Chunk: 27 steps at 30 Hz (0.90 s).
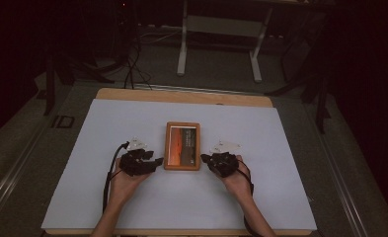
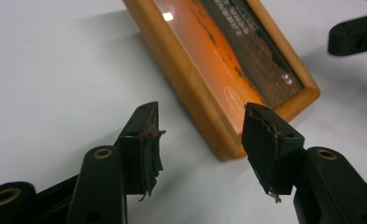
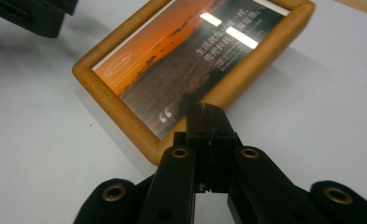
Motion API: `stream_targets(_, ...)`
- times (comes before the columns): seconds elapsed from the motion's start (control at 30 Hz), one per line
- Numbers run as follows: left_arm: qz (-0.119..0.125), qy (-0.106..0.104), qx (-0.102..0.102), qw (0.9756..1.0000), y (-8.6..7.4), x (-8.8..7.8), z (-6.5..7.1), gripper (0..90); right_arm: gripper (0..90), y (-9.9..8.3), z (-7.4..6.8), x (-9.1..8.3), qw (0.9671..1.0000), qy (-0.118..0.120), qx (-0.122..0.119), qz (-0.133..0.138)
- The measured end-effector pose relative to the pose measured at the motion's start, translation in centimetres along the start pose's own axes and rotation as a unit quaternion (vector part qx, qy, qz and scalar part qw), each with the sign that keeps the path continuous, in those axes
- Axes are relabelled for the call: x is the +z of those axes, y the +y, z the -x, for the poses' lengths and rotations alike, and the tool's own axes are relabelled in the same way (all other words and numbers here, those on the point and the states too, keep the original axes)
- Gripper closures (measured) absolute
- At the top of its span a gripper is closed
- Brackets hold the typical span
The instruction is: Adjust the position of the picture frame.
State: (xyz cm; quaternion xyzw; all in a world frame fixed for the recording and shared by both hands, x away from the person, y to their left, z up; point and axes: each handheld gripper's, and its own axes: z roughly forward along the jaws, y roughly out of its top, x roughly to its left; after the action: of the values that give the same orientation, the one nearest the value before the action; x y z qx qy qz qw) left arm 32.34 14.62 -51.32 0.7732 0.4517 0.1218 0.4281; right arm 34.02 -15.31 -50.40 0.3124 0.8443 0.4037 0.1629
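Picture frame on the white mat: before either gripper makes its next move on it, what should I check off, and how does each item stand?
1. Picture frame lies flat on the white mat, glass side up: ok.
2. Left gripper open, nothing between its fingers: ok.
3. Left gripper lined up with the frame's near corner, in the left gripper view: ok; contact: cannot tell.
4. Right gripper open enough to take the frame's edge: not ok, its fingers are pressed together with nothing held.
5. Right gripper at the frame's right edge, in the high view: ok; touching the wood: cannot tell.
6. Mat around the frame free of other things: ok.
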Motion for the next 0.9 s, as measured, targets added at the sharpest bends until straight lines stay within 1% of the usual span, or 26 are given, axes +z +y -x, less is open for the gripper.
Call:
stream_targets(0.1,-0.008,-0.005,0.002,1.0,0.5,0.9,0.2,44.7,89.9,0.2,-0.3,0.6,1.0,0.004,-0.003,-0.001)
stream_targets(0.17,-0.009,-0.005,0.004,0.9999,0.6,1.1,0.3,44.0,89.9,0.2,-0.3,0.7,1.0,0.005,-0.003,0.0)
stream_targets(0.3,-0.01,-0.01,0.0,0.9999,0.8,1.6,0.4,42.4,89.9,0.4,-0.4,1.2,0.9999,0.009,-0.006,0.0)
stream_targets(0.37,-0.011,-0.01,-0.003,0.9999,0.9,1.9,0.3,41.4,89.9,0.4,-0.5,1.3,0.9999,0.01,-0.006,-0.001)
stream_targets(0.4,-0.012,-0.014,-0.011,0.9998,0.8,2.2,0.1,41.0,89.9,0.4,-0.6,1.4,0.9999,0.012,-0.009,-0.002)
stream_targets(0.43,-0.012,-0.014,-0.011,0.9998,0.8,2.2,0.1,40.8,89.9,0.3,-0.7,1.5,0.9999,0.013,-0.008,-0.002)
stream_targets(0.47,-0.014,-0.017,-0.018,0.9996,0.8,2.5,-0.1,40.7,89.9,0.3,-0.7,1.5,0.9999,0.013,-0.009,-0.002)
stream_targets(0.5,-0.014,-0.017,-0.018,0.9996,0.8,2.5,-0.1,40.5,89.9,0.3,-0.7,1.6,0.9999,0.014,-0.01,-0.002)
stream_targets(0.53,-0.015,-0.021,-0.022,0.9994,0.7,2.8,-0.3,40.4,89.9,0.3,-0.7,1.6,0.9999,0.014,-0.008,-0.002)
stream_targets(0.6,-0.019,-0.024,-0.024,0.9993,0.7,3.0,-0.5,40.4,89.9,0.3,-0.7,1.6,0.9999,0.013,-0.007,-0.001)
stream_targets(0.67,-0.02,-0.034,-0.026,0.9989,0.7,3.5,-0.7,40.4,89.4,0.4,-0.4,1.7,0.9999,0.012,-0.002,0.001)
stream_targets(0.73,-0.023,-0.037,-0.023,0.9988,0.8,3.7,-0.7,40.2,85.0,0.6,-0.1,1.6,0.9999,0.009,0.007,0.005)
stream_targets(0.77,-0.023,-0.037,-0.023,0.9988,0.8,3.7,-0.7,40.1,85.0,0.6,-0.1,1.6,0.9999,0.009,0.007,0.005)
stream_targets(0.8,-0.024,-0.041,-0.019,0.9987,1.1,3.9,-0.7,39.9,78.4,0.8,0.1,1.7,0.9998,0.006,0.017,0.009)
stream_targets(0.83,-0.024,-0.041,-0.019,0.9987,1.1,3.9,-0.7,39.8,78.4,0.8,0.1,1.7,0.9998,0.006,0.017,0.009)
stream_targets(0.87,-0.024,-0.042,-0.017,0.9987,1.3,4.0,-0.6,39.6,68.1,1.0,0.5,1.9,0.9996,0.0,0.028,0.01)
stream_targets(0.9,-0.024,-0.042,-0.013,0.9988,1.4,4.1,-0.5,39.6,68.1,1.0,0.5,1.9,0.9996,0.0,0.028,0.01)
